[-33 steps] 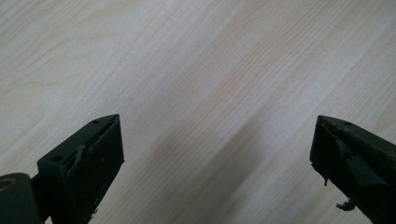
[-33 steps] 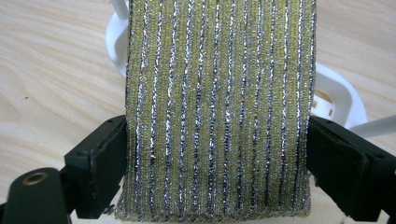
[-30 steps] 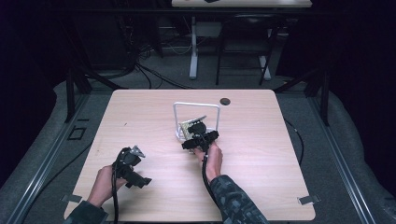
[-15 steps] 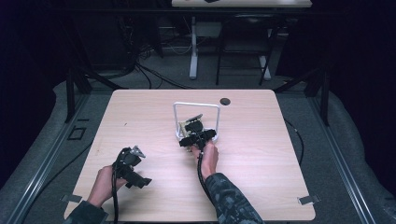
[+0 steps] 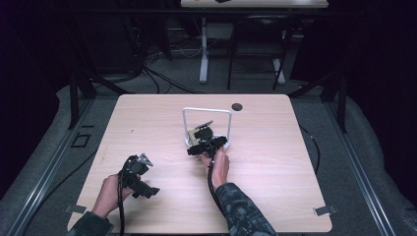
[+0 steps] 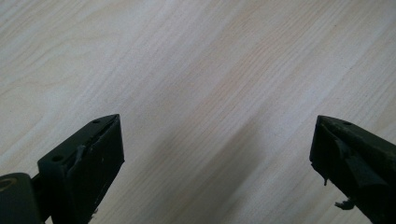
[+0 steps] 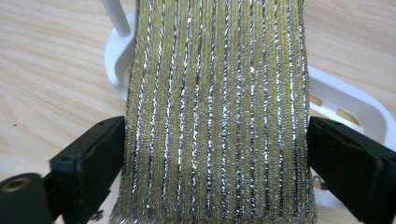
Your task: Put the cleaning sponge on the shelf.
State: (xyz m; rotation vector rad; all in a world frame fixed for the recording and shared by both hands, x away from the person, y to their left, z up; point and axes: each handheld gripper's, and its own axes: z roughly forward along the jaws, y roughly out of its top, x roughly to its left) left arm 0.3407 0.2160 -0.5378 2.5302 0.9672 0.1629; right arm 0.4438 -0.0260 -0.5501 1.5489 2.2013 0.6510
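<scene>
A white wire rack (image 5: 207, 111) stands upright near the table's middle, and its white base (image 7: 346, 100) lies on the wood. A gold-green ribbed sponge cloth with silver threads (image 7: 215, 116) hangs at the rack, seen as a yellowish patch (image 5: 194, 139) from above. My right gripper (image 5: 206, 141) is at the rack's foot. Its jaws stand wide apart, one at each edge of the cloth (image 7: 215, 154). My left gripper (image 5: 140, 172) hovers low over bare wood at the front left, open (image 6: 217, 154) with nothing between its jaws.
A small dark round disc (image 5: 237, 106) lies near the table's far edge, right of the rack. The light wooden table (image 5: 295, 162) has bare room on its right half. Beyond it are a dark floor, cables and another table's legs.
My right gripper has moved forward and slightly left, closer into the rack and the cloth. The left gripper has stayed where it was.
</scene>
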